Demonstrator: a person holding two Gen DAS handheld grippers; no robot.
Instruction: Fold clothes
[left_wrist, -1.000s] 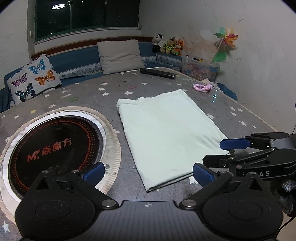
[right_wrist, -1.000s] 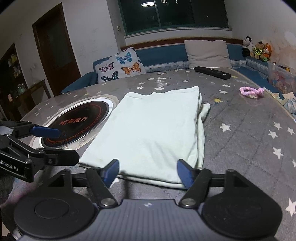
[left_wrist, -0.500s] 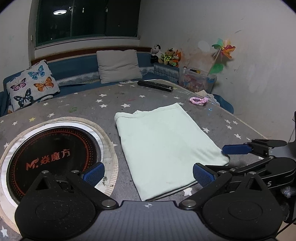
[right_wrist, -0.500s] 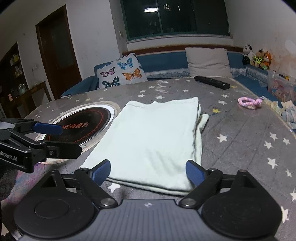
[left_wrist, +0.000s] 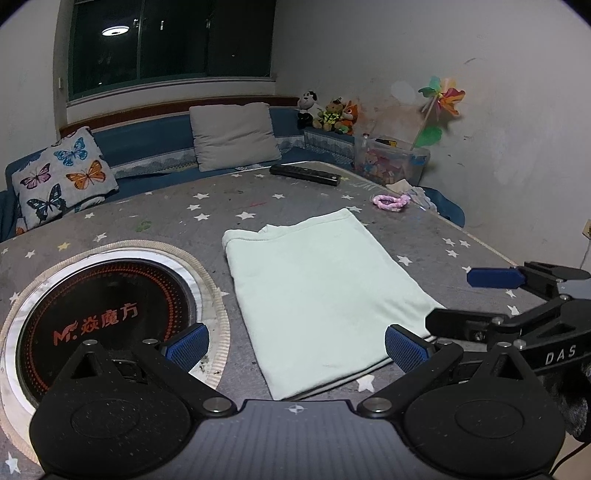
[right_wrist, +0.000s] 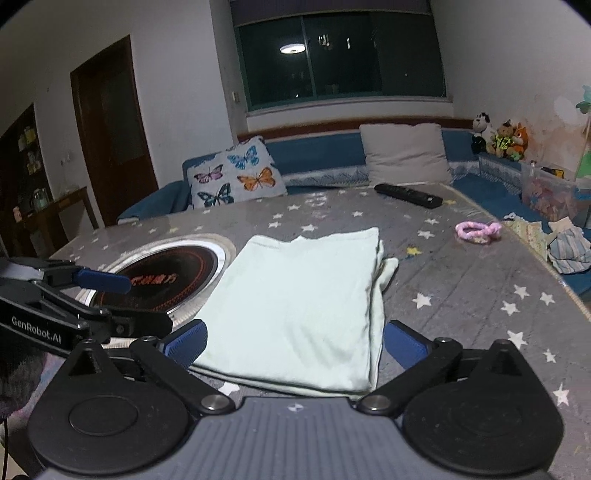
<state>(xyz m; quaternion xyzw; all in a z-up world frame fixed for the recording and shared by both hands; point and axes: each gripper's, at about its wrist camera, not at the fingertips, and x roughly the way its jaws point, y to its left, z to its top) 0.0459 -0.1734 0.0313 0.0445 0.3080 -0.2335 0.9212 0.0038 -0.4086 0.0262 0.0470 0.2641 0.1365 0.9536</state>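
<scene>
A pale green garment (left_wrist: 317, 291) lies folded into a flat rectangle on the grey star-patterned table (left_wrist: 177, 218). It also shows in the right wrist view (right_wrist: 306, 306), with layered edges on its right side. My left gripper (left_wrist: 295, 347) is open and empty, above the garment's near edge. My right gripper (right_wrist: 293, 345) is open and empty, above the garment's near edge. In the left wrist view the right gripper (left_wrist: 458, 299) shows at the right, and in the right wrist view the left gripper (right_wrist: 147, 302) shows at the left.
A round induction cooktop (left_wrist: 107, 314) is set into the table left of the garment. A black remote (left_wrist: 304, 174) and a pink hair tie (left_wrist: 390, 201) lie at the far side. Cushions (left_wrist: 232, 134), plush toys (left_wrist: 328, 112) and a plastic box (left_wrist: 391, 160) line the bench behind.
Both grippers have pulled back and risen from the garment, so it looks smaller and farther. Both stay open. The garment has not moved.
</scene>
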